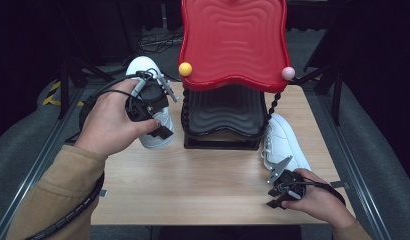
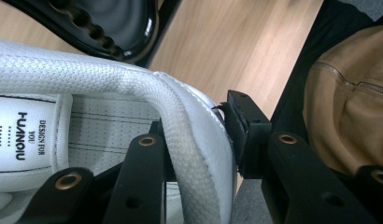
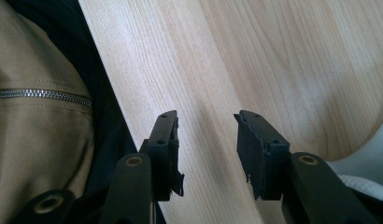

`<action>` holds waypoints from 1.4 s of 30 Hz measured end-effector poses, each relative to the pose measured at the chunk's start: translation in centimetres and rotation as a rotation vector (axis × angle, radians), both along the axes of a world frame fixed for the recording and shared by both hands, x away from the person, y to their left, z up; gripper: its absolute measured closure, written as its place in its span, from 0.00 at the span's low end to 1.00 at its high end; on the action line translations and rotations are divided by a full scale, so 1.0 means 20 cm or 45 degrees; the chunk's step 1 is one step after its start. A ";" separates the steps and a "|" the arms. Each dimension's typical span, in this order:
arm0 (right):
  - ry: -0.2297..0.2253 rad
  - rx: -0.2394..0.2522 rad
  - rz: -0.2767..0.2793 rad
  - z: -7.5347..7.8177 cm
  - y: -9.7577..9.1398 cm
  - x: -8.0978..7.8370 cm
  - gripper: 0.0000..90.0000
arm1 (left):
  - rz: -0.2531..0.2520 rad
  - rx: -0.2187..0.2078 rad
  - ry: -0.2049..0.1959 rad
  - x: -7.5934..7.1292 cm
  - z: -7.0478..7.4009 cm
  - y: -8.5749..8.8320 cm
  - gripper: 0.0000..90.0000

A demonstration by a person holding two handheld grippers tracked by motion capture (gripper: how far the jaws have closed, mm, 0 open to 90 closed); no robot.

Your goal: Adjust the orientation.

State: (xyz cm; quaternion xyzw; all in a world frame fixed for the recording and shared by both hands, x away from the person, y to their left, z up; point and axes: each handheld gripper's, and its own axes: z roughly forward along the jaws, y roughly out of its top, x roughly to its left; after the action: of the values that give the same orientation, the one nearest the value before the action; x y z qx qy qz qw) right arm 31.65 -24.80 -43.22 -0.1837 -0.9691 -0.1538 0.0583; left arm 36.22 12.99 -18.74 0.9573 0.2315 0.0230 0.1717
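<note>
Right gripper (image 1: 276, 192): nearest the cam, low at table's (image 1: 203, 175) near right edge; jaws spread, nothing between, bare wood under them in right gripper view (image 3: 206, 154).
Left gripper (image 1: 160, 112): pinching heel collar (image 2: 180, 126) of left shoe (image 1: 155, 132); one jaw inside the shoe, other outside on the heel wall.
Left shoe: white sneaker, toe pointing away, at table's left side just beside rack (image 1: 228, 75); looks lifted off the wood, can't tell for sure.
Right shoe (image 1: 285, 142): white, flat on table, touching or nearly touching rack's right foot, just ahead of right gripper, not gripped.
Rack: red upper tier, black lower tier (image 1: 220, 112), both bare.
Step (my read): left shoe picked up, on way to rack.
Next: carry shoe across w/ grip kept firm on collar, clear rack's post, set sole down on a tier, then let go.
Risk: thin heel pinch, shoe may swing or slip.
</note>
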 end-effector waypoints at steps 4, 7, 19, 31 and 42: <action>0.000 0.004 -0.006 0.00 -0.01 -0.01 0.66 | -0.005 0.003 -0.045 0.01 0.08 -0.01 0.77; -0.009 0.006 -0.014 0.01 -0.02 -0.01 0.66 | -0.008 0.006 -0.083 0.03 0.14 -0.02 0.77; -0.007 0.012 -0.012 0.01 -0.02 0.00 0.66 | -0.019 0.009 -0.174 0.06 0.34 -0.10 0.77; 0.001 0.032 0.005 0.01 -0.02 0.01 0.66 | -0.083 0.015 -0.256 0.15 0.51 -0.30 0.77; 0.007 0.050 -0.010 0.02 -0.05 -0.02 0.66 | -0.160 0.005 -0.293 0.32 0.56 -0.47 0.76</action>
State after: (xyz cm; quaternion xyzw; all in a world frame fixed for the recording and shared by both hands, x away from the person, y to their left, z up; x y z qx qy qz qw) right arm 31.33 -25.87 -42.81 -0.1866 -0.9650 -0.1726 0.0641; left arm 42.55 3.66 -7.48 0.9613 0.1496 0.1222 0.1962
